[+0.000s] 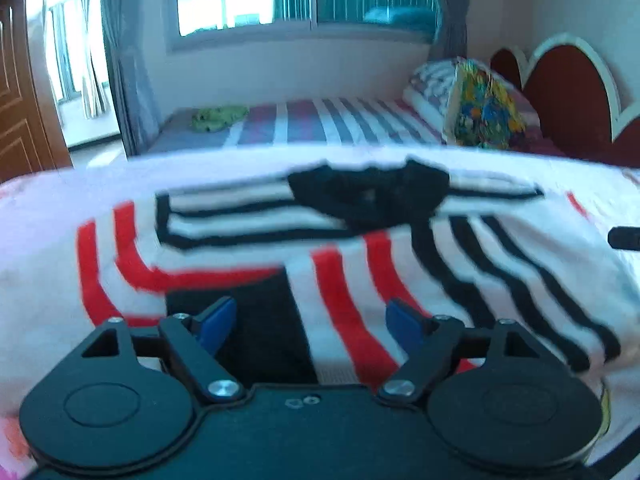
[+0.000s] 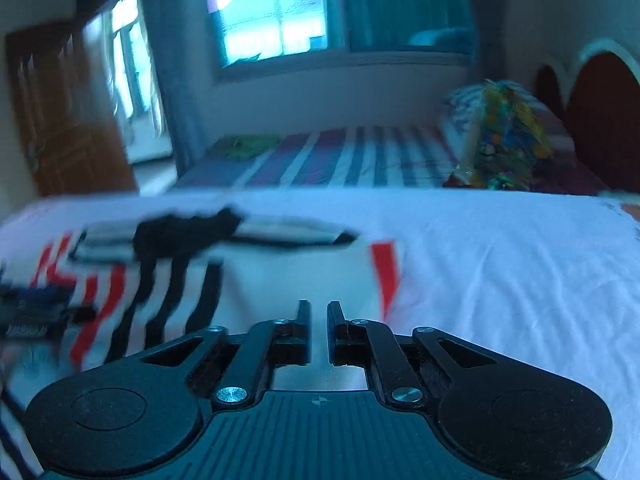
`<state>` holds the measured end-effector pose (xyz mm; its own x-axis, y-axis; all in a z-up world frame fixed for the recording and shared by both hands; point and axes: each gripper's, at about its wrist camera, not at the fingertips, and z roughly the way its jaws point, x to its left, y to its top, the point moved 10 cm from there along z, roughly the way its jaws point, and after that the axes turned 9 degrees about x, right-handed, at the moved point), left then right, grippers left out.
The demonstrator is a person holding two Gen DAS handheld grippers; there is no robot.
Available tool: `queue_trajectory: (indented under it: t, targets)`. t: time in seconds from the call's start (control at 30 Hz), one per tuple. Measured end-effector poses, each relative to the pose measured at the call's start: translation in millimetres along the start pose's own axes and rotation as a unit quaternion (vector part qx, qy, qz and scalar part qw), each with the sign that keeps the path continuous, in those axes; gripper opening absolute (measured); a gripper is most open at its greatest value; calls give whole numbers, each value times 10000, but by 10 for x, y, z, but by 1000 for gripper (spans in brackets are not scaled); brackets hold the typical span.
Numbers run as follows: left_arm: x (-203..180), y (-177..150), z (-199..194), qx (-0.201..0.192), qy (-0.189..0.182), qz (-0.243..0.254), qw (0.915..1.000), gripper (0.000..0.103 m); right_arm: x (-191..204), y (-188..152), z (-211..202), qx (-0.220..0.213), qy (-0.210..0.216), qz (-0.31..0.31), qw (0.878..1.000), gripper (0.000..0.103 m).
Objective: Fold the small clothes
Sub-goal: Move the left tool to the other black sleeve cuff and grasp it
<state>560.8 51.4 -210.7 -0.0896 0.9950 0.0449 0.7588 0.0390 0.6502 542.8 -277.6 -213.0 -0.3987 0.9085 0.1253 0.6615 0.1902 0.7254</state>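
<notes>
A small white shirt [image 1: 344, 248] with red and black stripes and a black collar [image 1: 368, 196] lies flat on the white sheet [image 1: 48, 208]. My left gripper [image 1: 310, 316] hovers low over its near part with its blue-tipped fingers [image 1: 218, 318] wide apart and nothing between them. In the right wrist view the shirt [image 2: 224, 284] lies left of centre. My right gripper [image 2: 319, 312] is at the shirt's right near part, its black fingers [image 2: 305, 320] close together with a narrow gap; no cloth shows between them. The left gripper [image 2: 32, 312] shows blurred at the left edge.
A second bed with a striped cover [image 1: 320, 122] stands behind, with a green item [image 1: 218, 117], a colourful bag [image 1: 484, 108] and a red headboard [image 1: 568, 92]. A wooden door [image 2: 68, 112] and window [image 2: 272, 20] lie beyond. White sheet [image 2: 520, 280] spreads right of the shirt.
</notes>
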Motion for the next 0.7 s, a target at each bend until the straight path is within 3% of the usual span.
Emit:
queue_trajectory:
  t: [0.03,0.13,0.23,0.27,0.33,0.4,0.47,0.57,0.63,0.7]
  targets:
    - [11,-22,-10,-50,-2,17,10000,83,4,-95,63,187,-240,-10,9995,6]
    - [112,-22,-133,-78,50,-30,10000,79,-115,-194,3,210,-603,258,9976,7]
    - [107,-106,-162,-116,49,234,9996,82,43,-144,-197,-138,-410,372,9984,6]
    - [101,-155,-84,-13,7,228,9997,85,146,-194,-180,-53,-270,280,9992,6]
    - [132,-120,-78,-40,-135,67,9999,86,278,-329,-6,387,-464,85,9981,7]
    - [165,-97,-172,-60,-220,0,9997,79,361,-276,-60,291,-599,229,9975,7]
    - [257,-138,-372,-278,-390,-102,9988,81,478,-205,-175,23,-254,561,9981,7]
    - [686,-372,-673,-401,-353,-460,9975,80,685,-205,-194,92,-248,512,9983,7]
    - [1178,-587,-890,-479,-267,-937,9941,77,801,-223,-168,162,-184,595,9979,7]
    - [1711,-816,-1043,-497,-121,-1482,9876,67,896,-235,-209,207,-157,671,9974,7]
